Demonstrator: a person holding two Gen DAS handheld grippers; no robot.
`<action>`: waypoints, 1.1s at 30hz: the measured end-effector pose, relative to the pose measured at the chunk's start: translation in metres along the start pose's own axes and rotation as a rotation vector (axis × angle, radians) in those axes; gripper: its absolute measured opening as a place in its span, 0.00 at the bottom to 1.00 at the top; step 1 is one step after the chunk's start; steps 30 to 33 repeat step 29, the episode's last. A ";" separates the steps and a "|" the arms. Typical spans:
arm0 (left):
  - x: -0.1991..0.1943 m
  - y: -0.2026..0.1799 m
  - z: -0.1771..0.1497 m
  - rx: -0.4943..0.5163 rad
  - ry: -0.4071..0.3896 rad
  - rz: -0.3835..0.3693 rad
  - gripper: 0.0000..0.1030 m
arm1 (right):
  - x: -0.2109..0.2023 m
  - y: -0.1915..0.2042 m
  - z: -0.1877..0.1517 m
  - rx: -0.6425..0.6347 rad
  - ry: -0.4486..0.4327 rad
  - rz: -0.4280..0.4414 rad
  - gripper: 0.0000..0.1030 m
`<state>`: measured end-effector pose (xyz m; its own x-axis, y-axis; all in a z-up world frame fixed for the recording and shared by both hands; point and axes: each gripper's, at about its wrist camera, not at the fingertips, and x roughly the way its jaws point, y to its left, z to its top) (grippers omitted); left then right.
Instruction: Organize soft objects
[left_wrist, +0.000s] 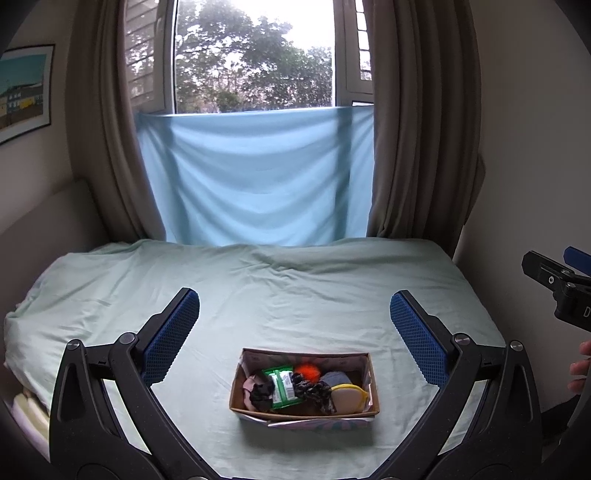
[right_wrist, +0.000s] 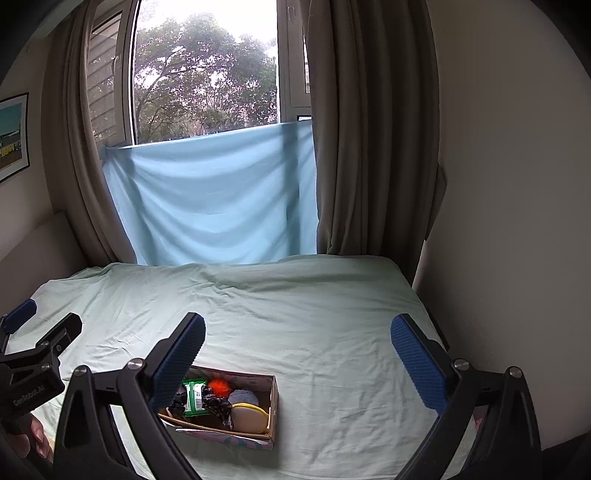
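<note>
A small cardboard box (left_wrist: 236, 387) sits on the bed near its front edge. It holds several soft items: a green packet (left_wrist: 282, 384), an orange pompom (left_wrist: 307, 371), a black scrunchie (left_wrist: 314, 391), a grey cloth (left_wrist: 336, 378), a tan round pad with a yellow rim (left_wrist: 349, 397) and dark fabric (left_wrist: 260, 393). My left gripper (left_wrist: 295, 317) is open and empty above and behind the box. My right gripper (right_wrist: 297, 343) is open and empty; the box (right_wrist: 275, 406) lies below its left finger (right_wrist: 181, 362), which hides the box's left end.
The bed has a pale green sheet (left_wrist: 295, 280). A light blue cloth (left_wrist: 255, 177) hangs over the window behind it, between brown curtains (left_wrist: 417, 129). A wall (right_wrist: 517, 221) bounds the right side. Each gripper shows at the edge of the other's view.
</note>
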<state>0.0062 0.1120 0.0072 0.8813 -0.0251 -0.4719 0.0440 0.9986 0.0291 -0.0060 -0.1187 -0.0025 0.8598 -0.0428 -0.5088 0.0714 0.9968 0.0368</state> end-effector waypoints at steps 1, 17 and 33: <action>0.000 0.000 0.000 0.001 -0.002 0.002 1.00 | 0.000 0.000 0.000 0.001 -0.001 -0.001 0.97; -0.006 -0.003 0.002 0.007 -0.031 0.024 1.00 | -0.003 0.005 -0.003 0.011 -0.008 0.000 0.97; -0.007 -0.003 -0.002 0.013 -0.058 0.100 1.00 | -0.002 0.009 -0.002 0.017 0.000 0.004 0.97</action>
